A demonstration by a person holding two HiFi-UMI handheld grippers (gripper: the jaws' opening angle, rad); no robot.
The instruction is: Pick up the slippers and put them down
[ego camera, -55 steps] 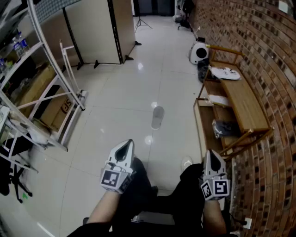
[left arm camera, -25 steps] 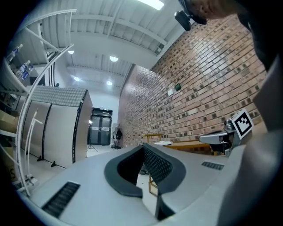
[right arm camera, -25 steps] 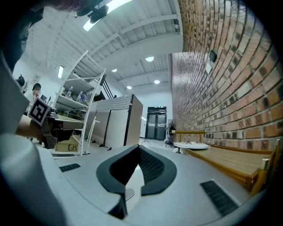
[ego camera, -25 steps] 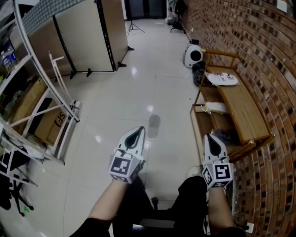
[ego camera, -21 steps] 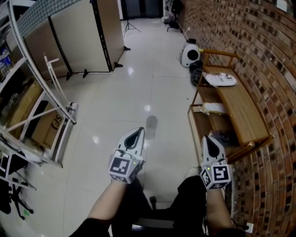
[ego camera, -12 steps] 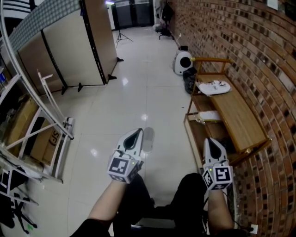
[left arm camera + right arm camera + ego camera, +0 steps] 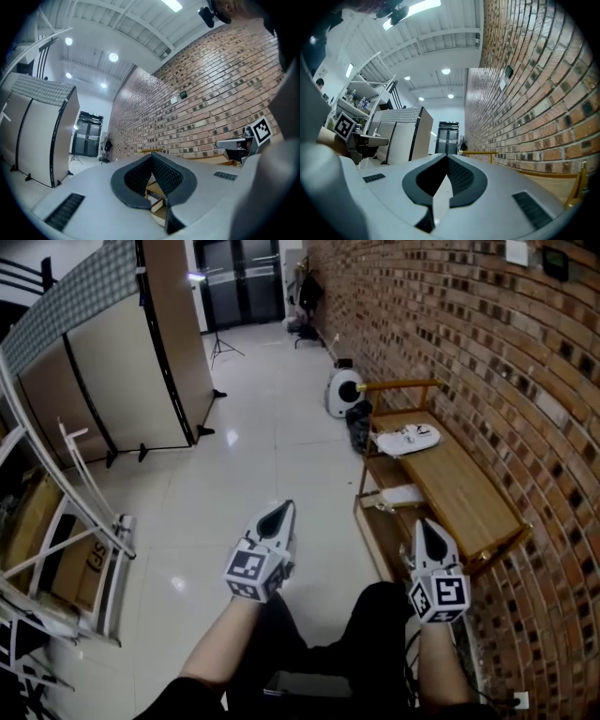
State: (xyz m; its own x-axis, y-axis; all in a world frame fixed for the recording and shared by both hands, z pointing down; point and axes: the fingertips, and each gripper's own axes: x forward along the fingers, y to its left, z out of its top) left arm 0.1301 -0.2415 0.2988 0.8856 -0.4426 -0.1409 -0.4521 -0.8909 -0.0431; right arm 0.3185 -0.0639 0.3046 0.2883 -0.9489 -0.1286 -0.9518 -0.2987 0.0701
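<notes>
Both grippers are up in front of the person, and neither carries anything. The left gripper (image 7: pixel 279 515) has its jaws pressed tip to tip. Its own view shows only a slot of daylight behind the pads and nothing between them. The right gripper (image 7: pixel 426 529) is the same, pads together and empty, and it hangs over the bench's near end.

The slippers (image 7: pixel 405 439) look to be the white pair at the far end of the bench (image 7: pixel 450 486), on the top board just below the end rail. They are well apart from both grippers. They lie close together, possibly overlapping; from here I can't tell where one stops and the other starts. Something pale and flat sits on the lower shelf (image 7: pixel 398 495), and I can't make out what it is. A brick wall (image 7: pixel 441 324) runs along the bench's right edge, with open floor (image 7: pixel 234 465) on its left.

The task is at the approach stage, with no pick begun. The jaws will have to open before anything else.

The slippers look light and soft, the kind that flop and bend when lifted by one end. They aren't fragile and shouldn't be slippery. The best hold is probably the upper band or the side edge of the sole near the middle, so each one hangs level. If they do overlap, the upper one should go first, or the other gets dragged along the board. One slipper per gripper looks workable.
</notes>
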